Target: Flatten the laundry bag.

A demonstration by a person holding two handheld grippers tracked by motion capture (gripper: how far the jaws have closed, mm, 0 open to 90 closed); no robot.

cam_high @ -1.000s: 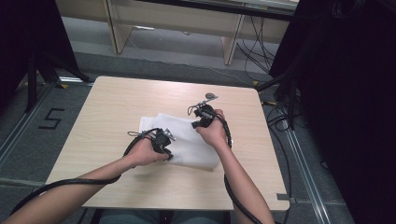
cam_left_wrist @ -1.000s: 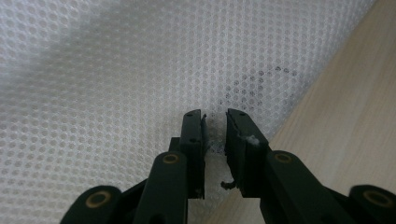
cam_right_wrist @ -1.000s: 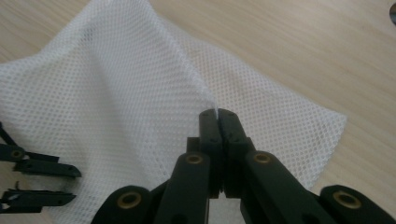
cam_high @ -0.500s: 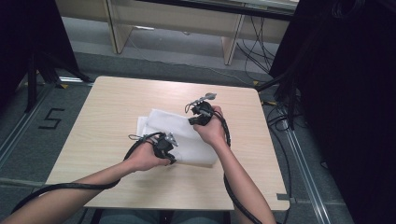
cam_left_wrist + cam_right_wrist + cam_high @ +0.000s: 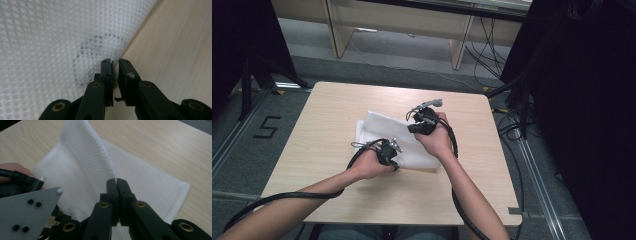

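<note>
One white mesh cloth (image 5: 382,132) lies on the wooden surface (image 5: 327,110), near its middle. There are two grippers. The left gripper (image 5: 115,65) has just been closing and now pinches the near edge of the cloth, beside a faint dotted mark that I cannot read. The right gripper (image 5: 116,182) is clamped on a lifted fold of the cloth. One number "5" (image 5: 266,127) is marked on the floor at the left.

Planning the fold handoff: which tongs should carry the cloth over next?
Probably right. The right tongs are shut on a raised fold of the white mesh cloth; the left tongs have just been closing at its edge, low on the table.
</note>
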